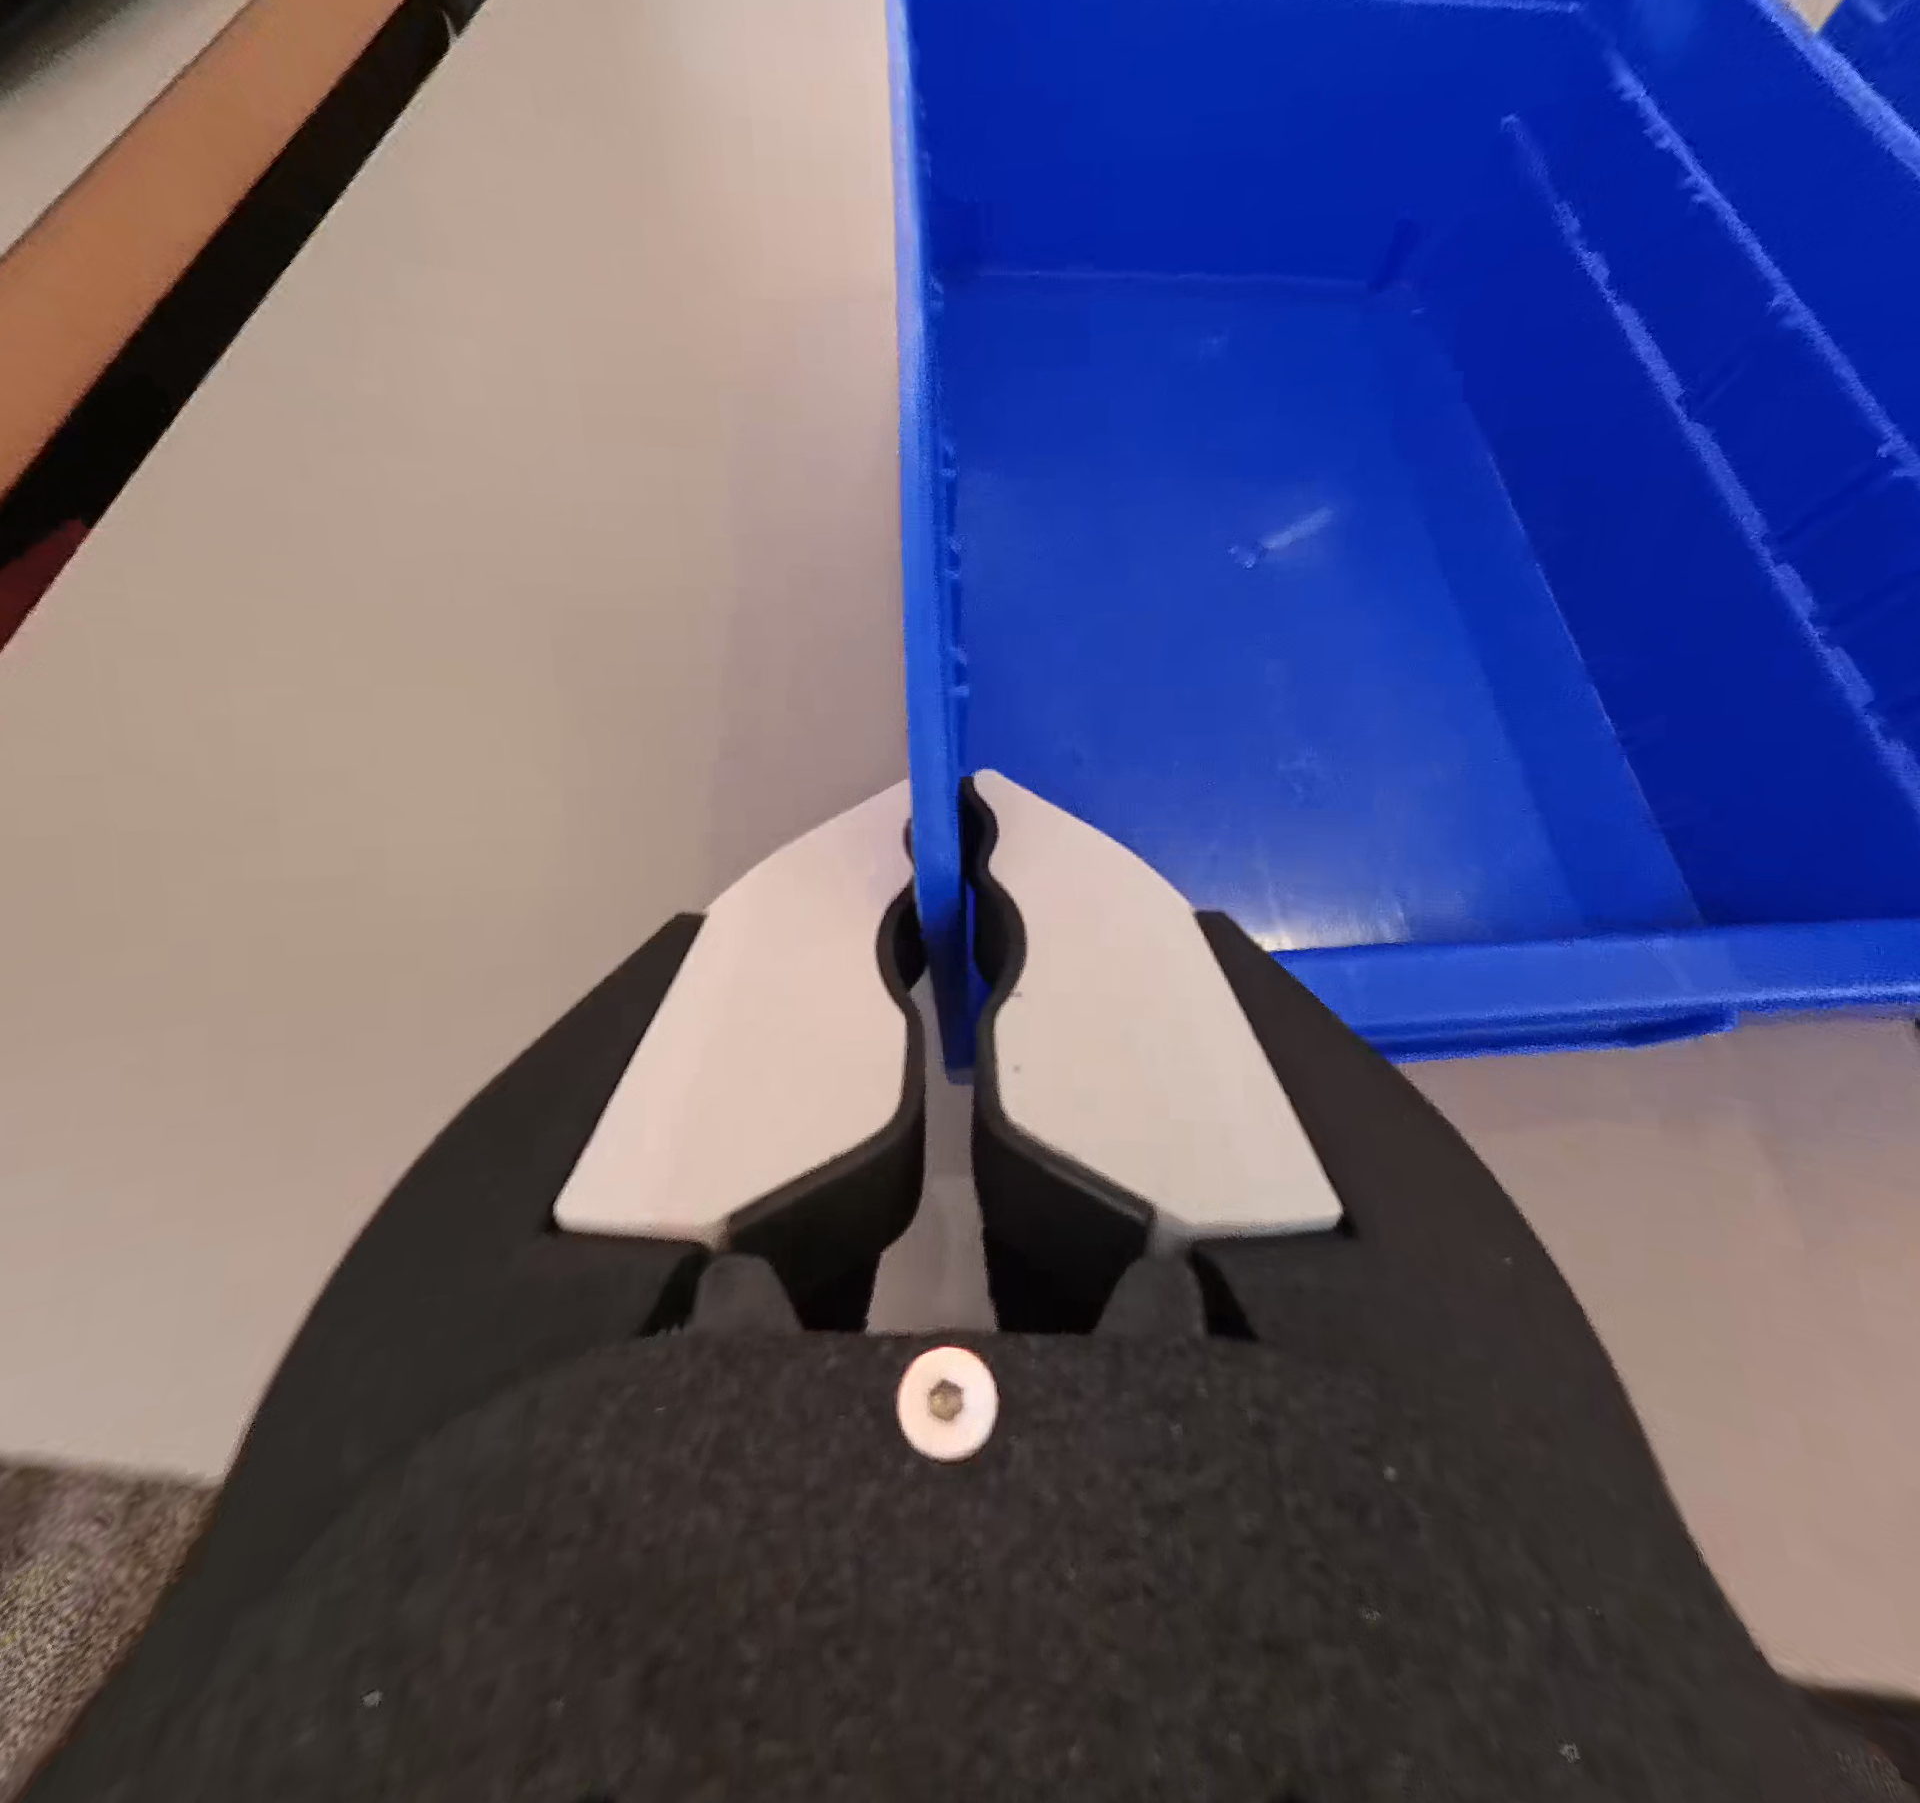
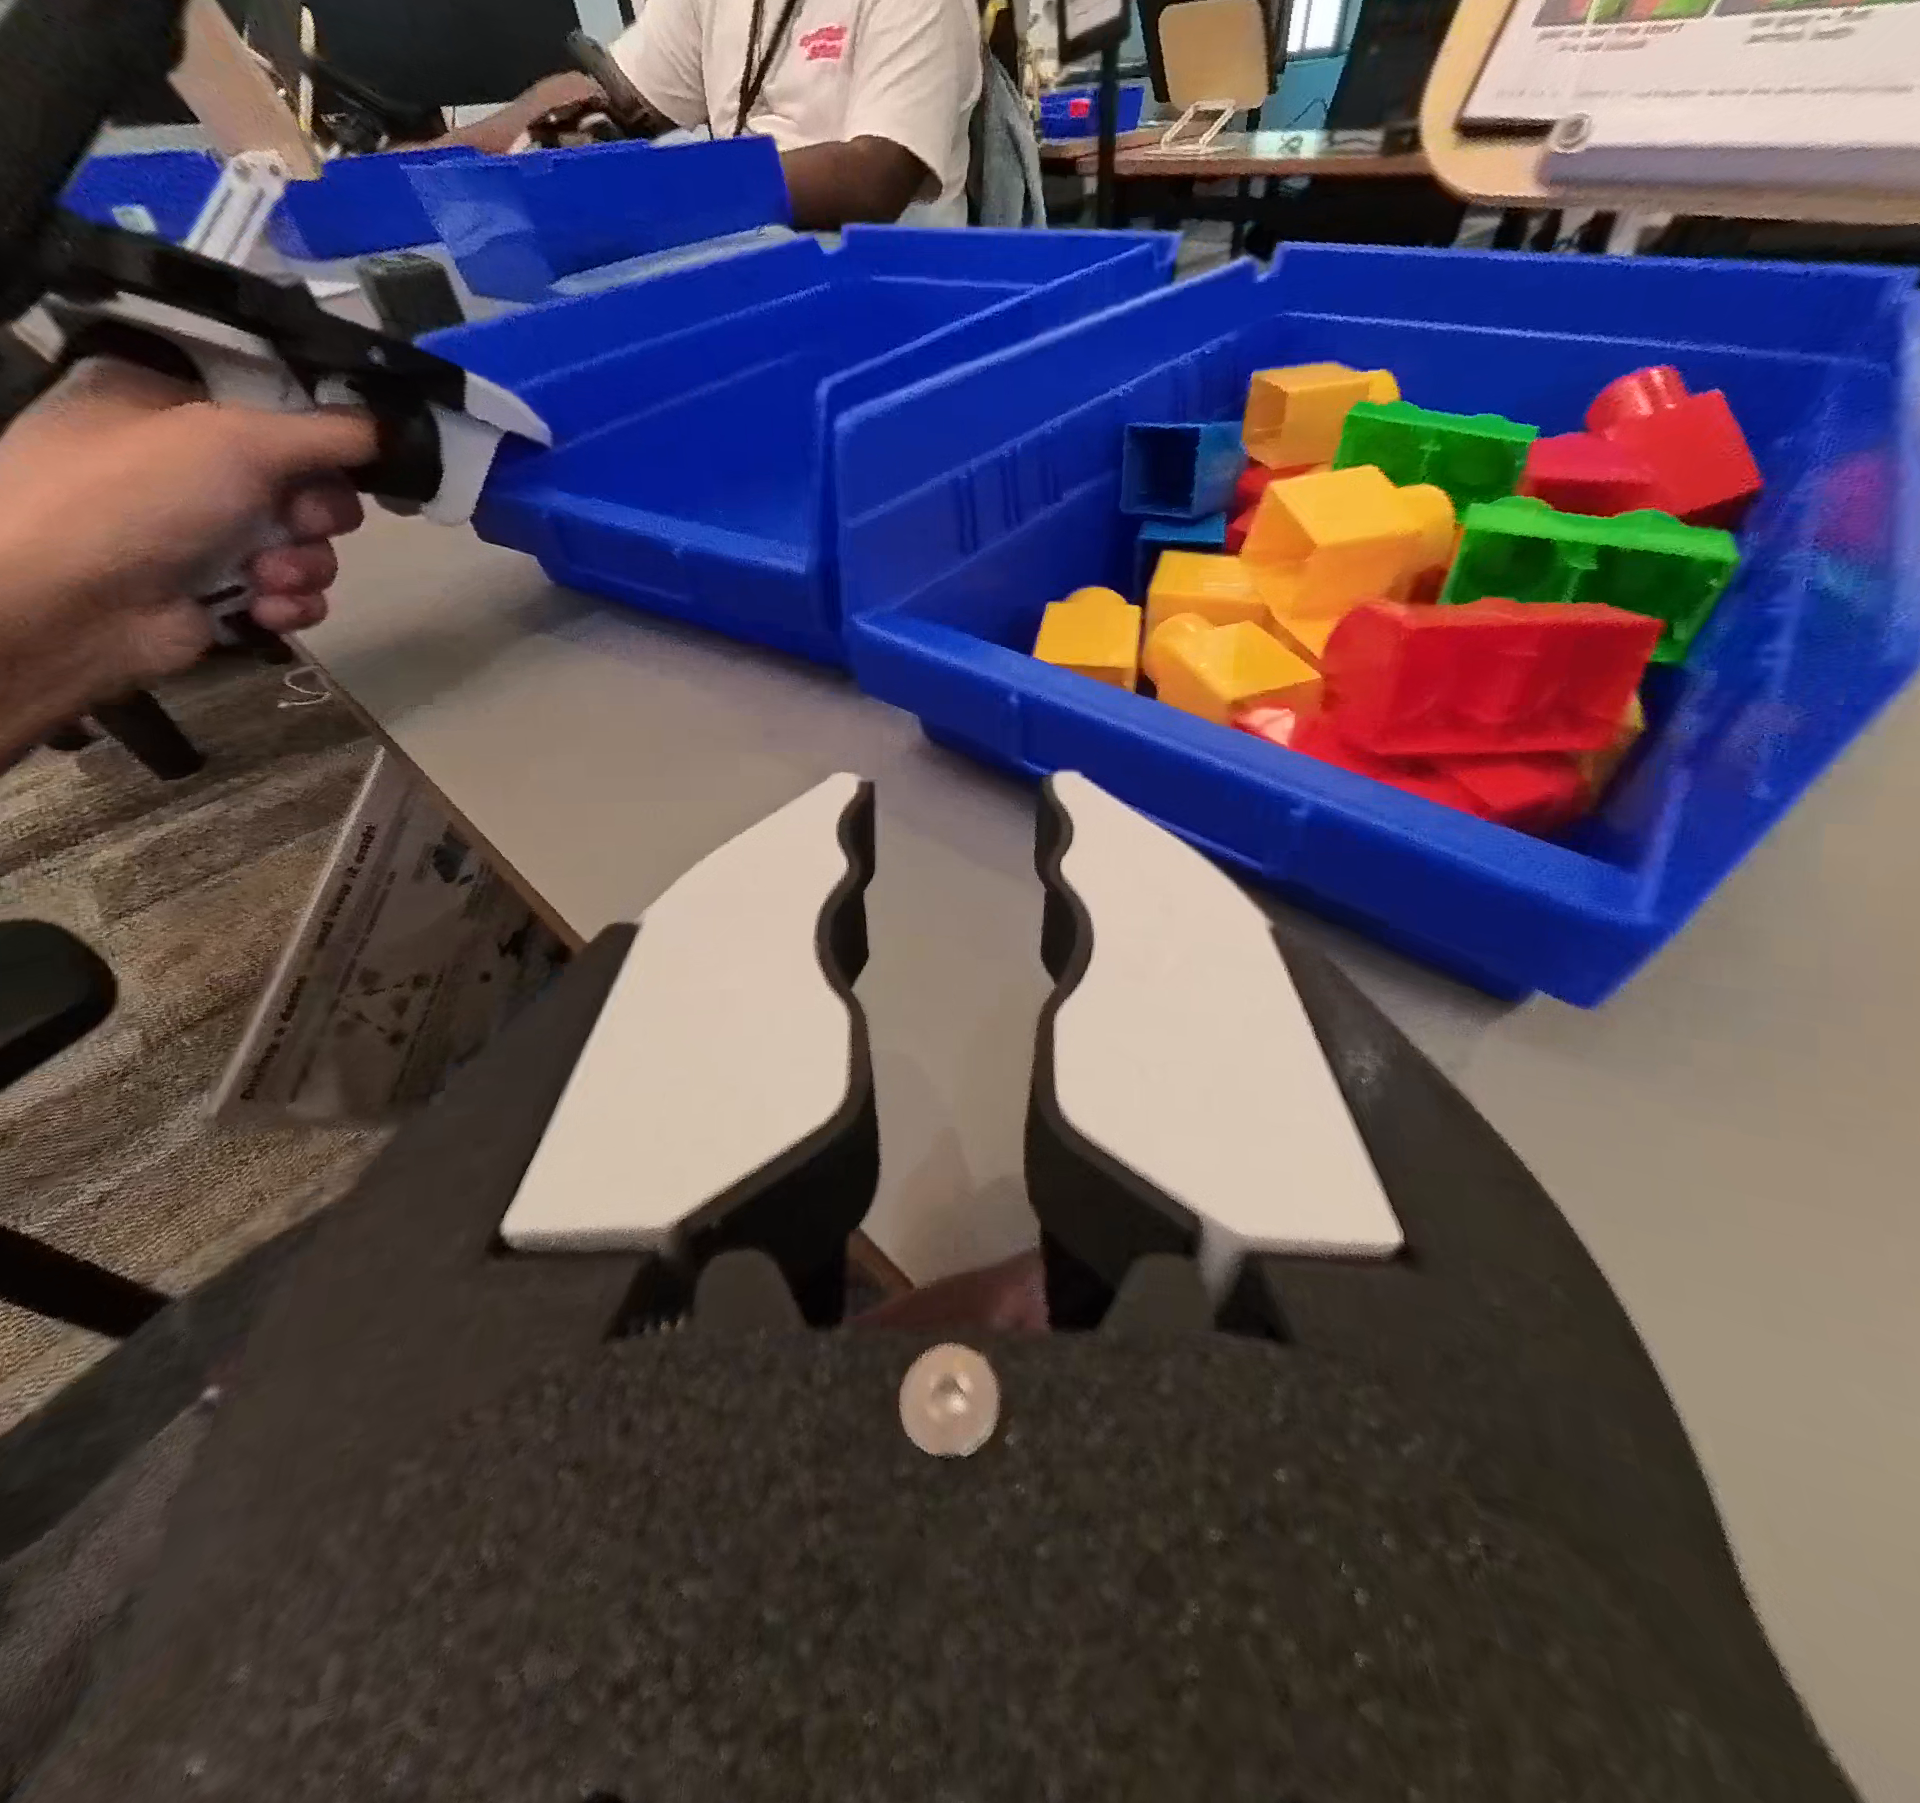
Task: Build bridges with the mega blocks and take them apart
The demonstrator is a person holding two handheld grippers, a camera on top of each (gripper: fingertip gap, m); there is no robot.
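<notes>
In the left wrist view, the left gripper (image 1: 943, 823) was seen pinching the near corner wall of an empty blue bin (image 1: 1247, 527) on a pale table (image 1: 468, 610).

In the right wrist view, the right gripper (image 2: 954, 797) was held spread, empty, above the table; mega blocks (image 2: 1434, 569) were heaped in a second blue bin (image 2: 1299, 839) beside the empty one.

The left wrist view looks down from close along its fingers at the empty blue bin (image 1: 1351, 558); the right wrist view sits lower and farther back, facing across the table (image 2: 644, 745), sharing that bin (image 2: 727, 465)
</notes>
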